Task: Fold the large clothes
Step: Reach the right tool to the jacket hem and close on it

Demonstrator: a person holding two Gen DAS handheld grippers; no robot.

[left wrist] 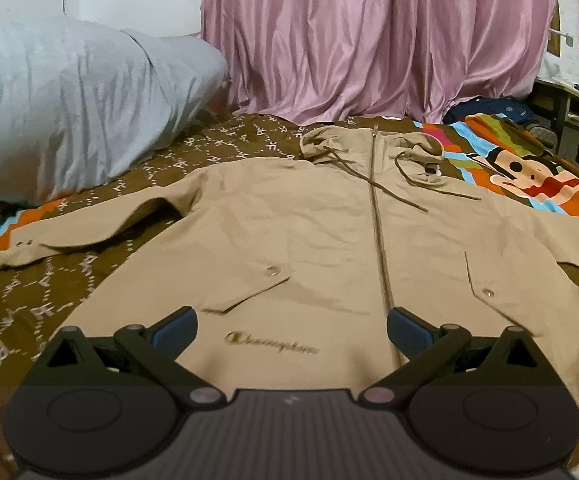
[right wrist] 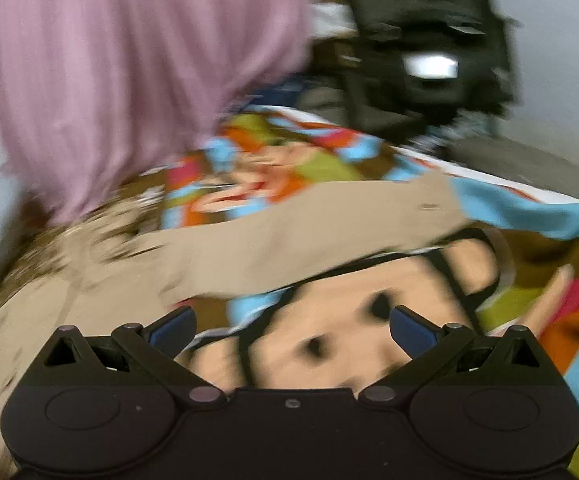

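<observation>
Left wrist view is showing a tan hooded jacket (left wrist: pixel 289 220) lying flat and face up on a bed, with its zipper (left wrist: pixel 377 216) running closed up the middle to the collar. Brown drawstrings (left wrist: pixel 369 178) are trailing loose from the crumpled hood (left wrist: pixel 373 142) across the chest. Two slanted pocket flaps, each with a snap button (left wrist: pixel 274 270), are sitting on either side of the zipper, and gold embroidered lettering (left wrist: pixel 275 343) is showing near the hem. One sleeve (left wrist: pixel 89 236) is stretching out sideways over the brown patterned bedspread (left wrist: pixel 29 304), its cuff lying flat. A grey pillow (left wrist: pixel 69 104) is resting at the head of the bed beside a pink curtain (left wrist: pixel 369 40), and a bright cartoon blanket (left wrist: pixel 529 172) is lying under the far side of the jacket. The left gripper (left wrist: pixel 291 330) is hovering just above the hem with its jaws spread wide apart, holding nothing.

Right wrist view is blurring heavily. The right gripper (right wrist: pixel 291 330) is hanging with its jaws wide apart and empty over the cartoon blanket (right wrist: pixel 349 332), beside the jacket's other sleeve (right wrist: pixel 309 232), which is reaching across the blanket. The curtain (right wrist: pixel 129 60) is showing behind, and a dark chair-like shape (right wrist: pixel 429 40) is standing beyond the bed
</observation>
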